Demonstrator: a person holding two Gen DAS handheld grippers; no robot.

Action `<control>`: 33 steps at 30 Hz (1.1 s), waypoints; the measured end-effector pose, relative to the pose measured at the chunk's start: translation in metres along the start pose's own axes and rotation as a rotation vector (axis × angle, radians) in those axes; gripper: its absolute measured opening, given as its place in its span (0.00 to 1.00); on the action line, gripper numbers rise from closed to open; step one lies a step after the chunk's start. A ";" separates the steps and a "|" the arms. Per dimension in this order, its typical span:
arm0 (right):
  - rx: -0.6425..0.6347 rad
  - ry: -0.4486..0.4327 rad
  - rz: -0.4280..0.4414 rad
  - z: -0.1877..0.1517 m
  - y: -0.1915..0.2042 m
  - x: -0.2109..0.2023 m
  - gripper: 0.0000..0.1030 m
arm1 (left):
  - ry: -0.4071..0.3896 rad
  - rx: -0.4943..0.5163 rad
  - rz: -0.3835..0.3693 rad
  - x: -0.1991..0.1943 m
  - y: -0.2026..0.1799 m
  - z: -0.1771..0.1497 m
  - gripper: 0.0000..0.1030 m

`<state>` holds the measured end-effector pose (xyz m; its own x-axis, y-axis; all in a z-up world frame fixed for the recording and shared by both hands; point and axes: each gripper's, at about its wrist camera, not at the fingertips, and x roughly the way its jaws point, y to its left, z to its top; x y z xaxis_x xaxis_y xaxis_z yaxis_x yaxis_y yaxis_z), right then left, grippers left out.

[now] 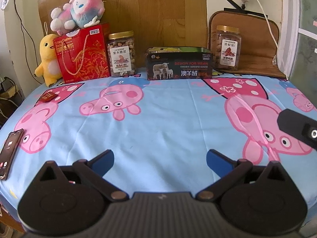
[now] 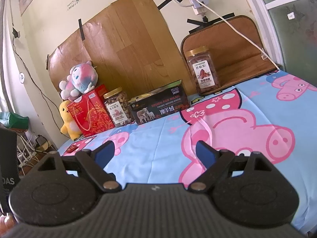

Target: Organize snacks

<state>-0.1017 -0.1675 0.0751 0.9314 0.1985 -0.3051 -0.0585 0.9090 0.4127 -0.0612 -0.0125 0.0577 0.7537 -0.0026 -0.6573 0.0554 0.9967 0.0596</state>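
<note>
Left gripper point(image 1: 160, 158) hovers low over the cartoon-pig tablecloth point(image 1: 158, 123), blue-padded fingers point(image 1: 103, 159) spread wide, nothing between them. Right gripper point(image 2: 155, 153) same condition — fingers apart, empty, above the cloth; part of its black body shows at the right edge of the left wrist view. Snacks stand in a row along the far edge against the wall: red gift bag point(image 1: 84, 54) marked "Crispy Cashew" at left, just beside it a gold-lidded jar of nuts point(image 1: 121, 54), then a black open-top box point(image 1: 179, 63) printed with sheep, near the middle. A second gold-lidded jar point(image 1: 227, 47), darker contents, stands well apart to the right on a brown mat point(image 1: 257, 59) propped against the wall. A pink-and-blue plush toy point(image 1: 77, 11) rests on top of the gift bag; a yellow plush duck point(image 1: 48, 59) sits touching the bag's left side. One small red packet point(image 1: 48, 96) lies alone on the cloth, front-left of the bag. A phone point(image 1: 10, 154), screen lit, lies at the near left edge.
</note>
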 end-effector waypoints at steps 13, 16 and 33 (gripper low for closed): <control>-0.005 0.006 -0.001 -0.001 0.000 0.002 0.88 | 0.014 -0.008 0.027 0.008 0.003 -0.003 1.00; -0.006 0.009 0.000 -0.001 0.000 0.002 0.88 | 0.021 -0.015 0.031 0.010 0.005 -0.003 1.00; -0.022 0.018 0.009 -0.003 -0.001 0.004 0.88 | 0.024 -0.032 0.034 0.016 0.010 -0.005 1.00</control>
<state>-0.0987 -0.1663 0.0711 0.9241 0.2129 -0.3173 -0.0746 0.9149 0.3968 -0.0522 -0.0019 0.0442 0.7389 0.0326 -0.6731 0.0091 0.9983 0.0584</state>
